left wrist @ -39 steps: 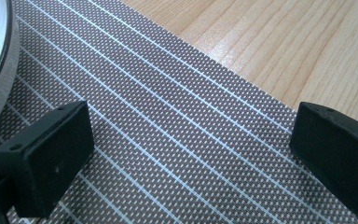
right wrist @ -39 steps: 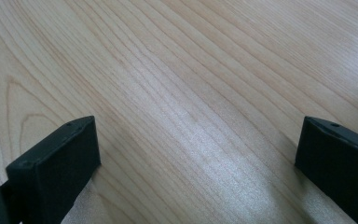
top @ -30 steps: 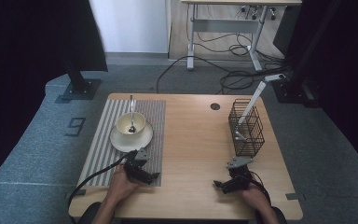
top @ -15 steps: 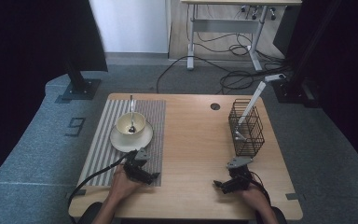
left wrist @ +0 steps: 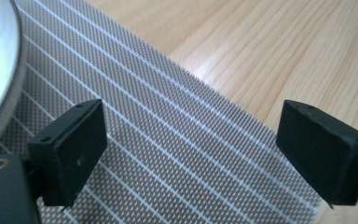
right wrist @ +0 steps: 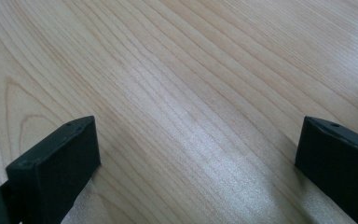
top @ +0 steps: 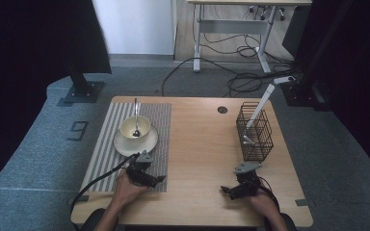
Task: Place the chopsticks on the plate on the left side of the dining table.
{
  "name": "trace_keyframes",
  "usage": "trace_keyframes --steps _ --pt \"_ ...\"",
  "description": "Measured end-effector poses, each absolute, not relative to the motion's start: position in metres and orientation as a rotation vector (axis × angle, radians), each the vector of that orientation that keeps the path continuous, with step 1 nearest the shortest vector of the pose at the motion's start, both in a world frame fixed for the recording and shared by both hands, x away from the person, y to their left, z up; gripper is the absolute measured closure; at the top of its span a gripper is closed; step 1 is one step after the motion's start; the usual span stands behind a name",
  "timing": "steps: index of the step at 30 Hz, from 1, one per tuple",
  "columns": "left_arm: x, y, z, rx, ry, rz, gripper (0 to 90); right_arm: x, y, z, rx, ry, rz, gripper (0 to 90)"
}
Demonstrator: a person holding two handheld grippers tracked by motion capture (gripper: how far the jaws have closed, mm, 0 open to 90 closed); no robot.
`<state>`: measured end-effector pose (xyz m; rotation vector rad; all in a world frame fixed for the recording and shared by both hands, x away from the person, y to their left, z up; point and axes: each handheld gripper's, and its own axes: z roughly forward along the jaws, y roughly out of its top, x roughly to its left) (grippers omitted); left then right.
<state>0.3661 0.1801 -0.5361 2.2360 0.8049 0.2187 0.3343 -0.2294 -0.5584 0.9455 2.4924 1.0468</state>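
Observation:
A cream bowl with a spoon in it stands on a saucer on the striped grey placemat. My left gripper lies low over the near right corner of that placemat, just in front of the saucer rim. Its jaws stand open and have just been closing a little, with nothing between them. My right gripper rests near the front edge of the wooden table, jaws open over bare wood, short of a black wire basket.
A white long-handled utensil leans out of the wire basket at the table's right side. A round cable hole is near the far edge. Cables and desk legs lie on the floor beyond the table.

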Motion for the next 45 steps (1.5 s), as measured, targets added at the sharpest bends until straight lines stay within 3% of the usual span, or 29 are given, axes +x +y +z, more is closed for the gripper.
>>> trace_keyframes --steps 13,20,45 --pt "0.373 0.176 -0.505 2.163 0.759 0.173 6.1 0.334 -0.229 -0.558 0.946 2.493 1.047 0.0" --pt "0.377 0.168 -0.494 2.173 0.732 0.210 0.3 0.334 -0.229 -0.558 0.945 2.493 1.046 0.0" --pt "0.400 0.123 -0.448 2.177 0.635 0.192 2.5 0.335 -0.229 -0.558 0.941 2.490 1.048 0.0"
